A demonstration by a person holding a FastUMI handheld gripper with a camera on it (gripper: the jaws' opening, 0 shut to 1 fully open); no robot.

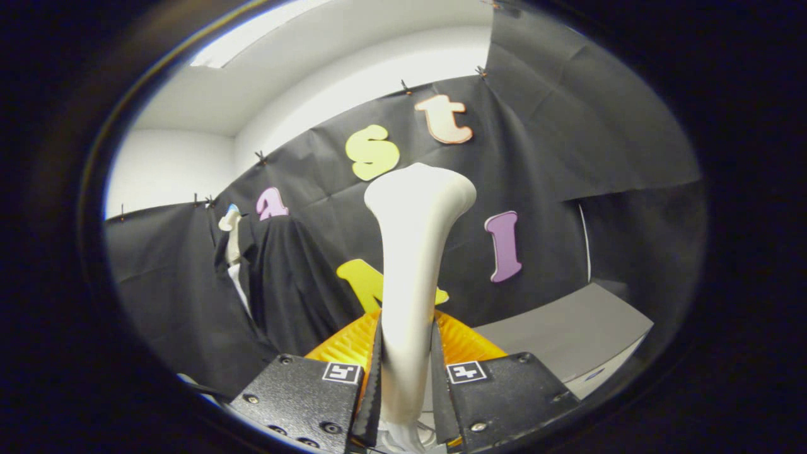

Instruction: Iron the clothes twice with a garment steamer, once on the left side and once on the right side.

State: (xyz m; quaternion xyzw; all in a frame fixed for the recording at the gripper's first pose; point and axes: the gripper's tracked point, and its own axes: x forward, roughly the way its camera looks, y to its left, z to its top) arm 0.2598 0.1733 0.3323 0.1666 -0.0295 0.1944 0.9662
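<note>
In the gripper view we see one garment steamer (413,277), a pale wand held upright between the two fingers of the gripper (406,384). Its long axis runs straight up away from the fingers, with only a slight lean, and its flared head sits at the top, well beyond the fingertips, turned a little toward the right. Both fingers (373,384) press against the handle from either side, so we read the gripper as clamped on the steamer. The lower end of the handle drops out of sight between the fingers, and we cannot make out a hose or cord clearly there.

Beyond the fingers to the left hangs one dark garment (287,284), draped from a pale hanger or stand top (231,222). The garment is nearly the same shade as the cloth wall (567,126) behind it, so its edges are hard to trace and its lower part is lost in shadow. A strip of pale lining or support shows along its left side. The steamer head is well apart from the garment, not touching it.

Just behind the fingers an orange ribbed thing (460,343) shows on both sides of the handle; most of it is covered, and we cannot tell what it is. To the right lies one grey table surface (567,337), its far end cut off.
</note>
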